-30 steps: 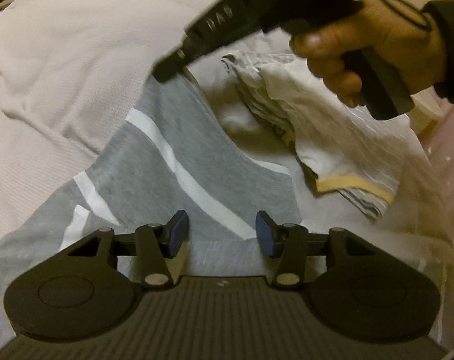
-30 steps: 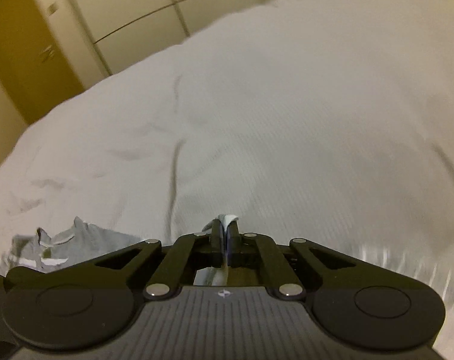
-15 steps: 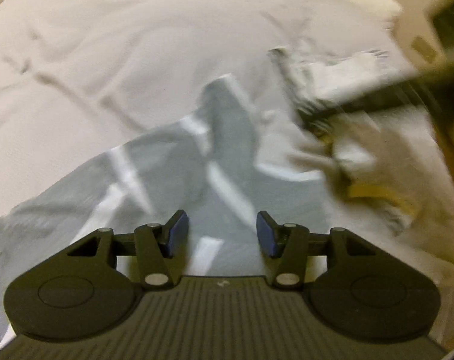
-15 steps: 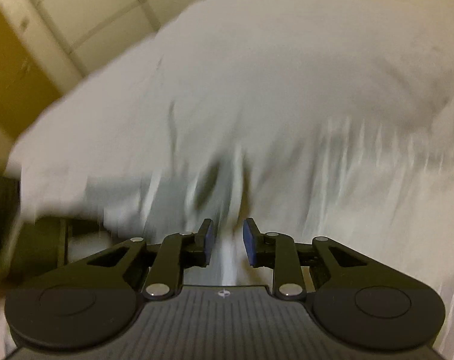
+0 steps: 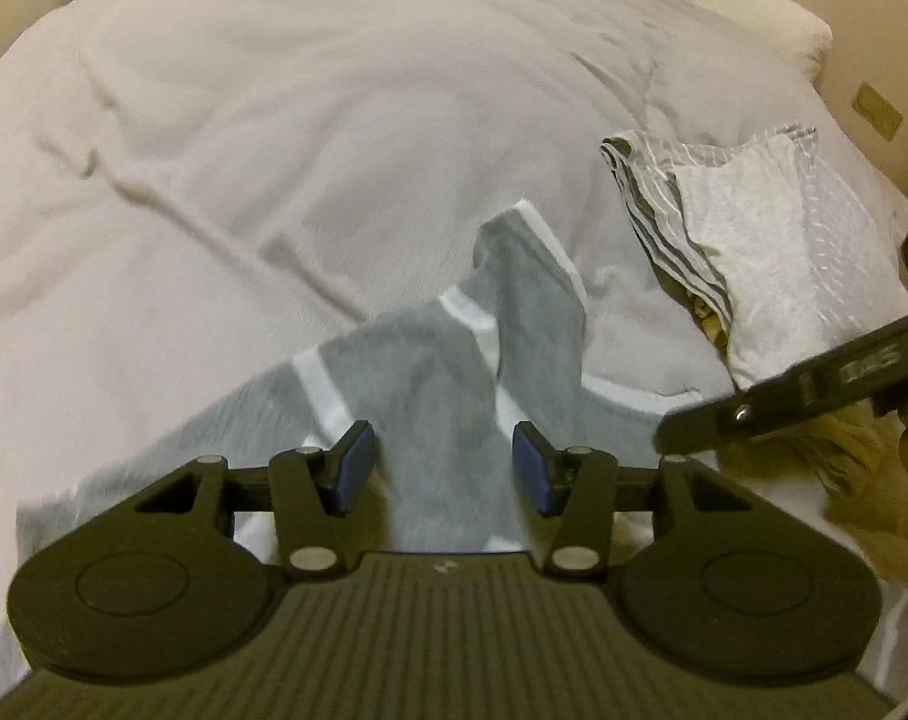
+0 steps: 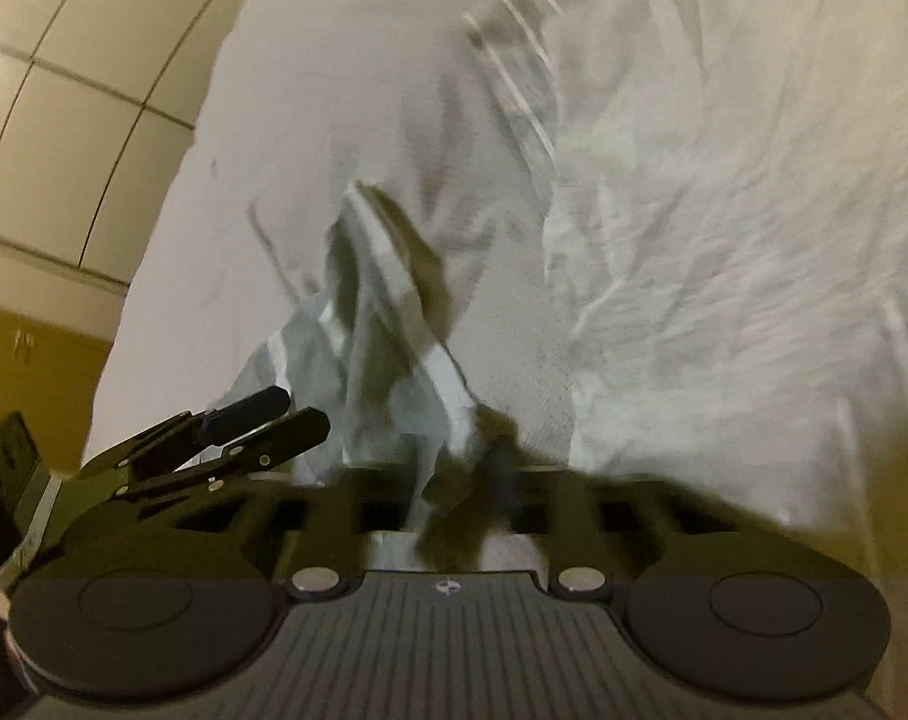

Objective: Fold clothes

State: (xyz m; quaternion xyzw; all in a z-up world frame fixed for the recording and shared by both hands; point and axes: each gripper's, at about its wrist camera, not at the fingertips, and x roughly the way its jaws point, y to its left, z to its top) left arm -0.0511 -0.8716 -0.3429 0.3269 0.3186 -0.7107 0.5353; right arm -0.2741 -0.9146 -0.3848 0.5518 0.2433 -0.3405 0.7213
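Right claw (image 5: 670, 441) now lower; rumpled grey white-striped garment (image 5: 429, 372).

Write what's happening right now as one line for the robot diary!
left gripper: open, over grey garment | right gripper: blurred, state unclear | folded striped clothes: beside, on white bedspread

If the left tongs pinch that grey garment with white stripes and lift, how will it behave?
Likely floppy: the grey garment already lies creased, with one flap doubled over itself. Probably light, since it looks thin. It may drag rather than slide on the textured white bedcover. The open left tongs hold nothing yet.
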